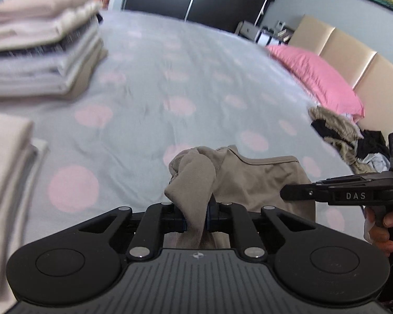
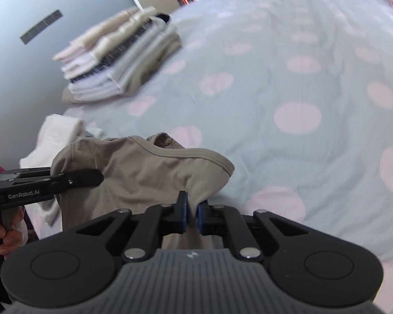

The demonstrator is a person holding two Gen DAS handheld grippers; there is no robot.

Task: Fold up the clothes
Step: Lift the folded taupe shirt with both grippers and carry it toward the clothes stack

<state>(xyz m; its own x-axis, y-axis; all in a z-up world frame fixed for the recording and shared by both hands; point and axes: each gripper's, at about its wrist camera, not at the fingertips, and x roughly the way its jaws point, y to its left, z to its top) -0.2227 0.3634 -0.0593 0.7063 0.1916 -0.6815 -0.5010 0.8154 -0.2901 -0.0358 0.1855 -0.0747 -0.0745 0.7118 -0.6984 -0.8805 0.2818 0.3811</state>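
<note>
A beige garment (image 1: pixel 251 180) hangs in the air above the bed, held at two spots. My left gripper (image 1: pixel 196 218) is shut on a bunched corner of it, cloth squeezed between the blue pads. My right gripper (image 2: pixel 192 216) is shut on another edge of the same beige garment (image 2: pixel 133 170), near its hemmed rim. In the left wrist view the right gripper (image 1: pixel 285 192) reaches in from the right against the cloth. In the right wrist view the left gripper (image 2: pixel 97 179) comes in from the left. A hand grips each handle.
The bed (image 1: pixel 170 83) has a grey cover with pink dots. A stack of folded clothes (image 1: pixel 39 52) sits at the far left, another folded pile (image 1: pixel 5 170) near left. Unfolded clothes (image 1: pixel 340 136) lie by a pink pillow (image 1: pixel 319 78) and beige headboard (image 1: pixel 353 52).
</note>
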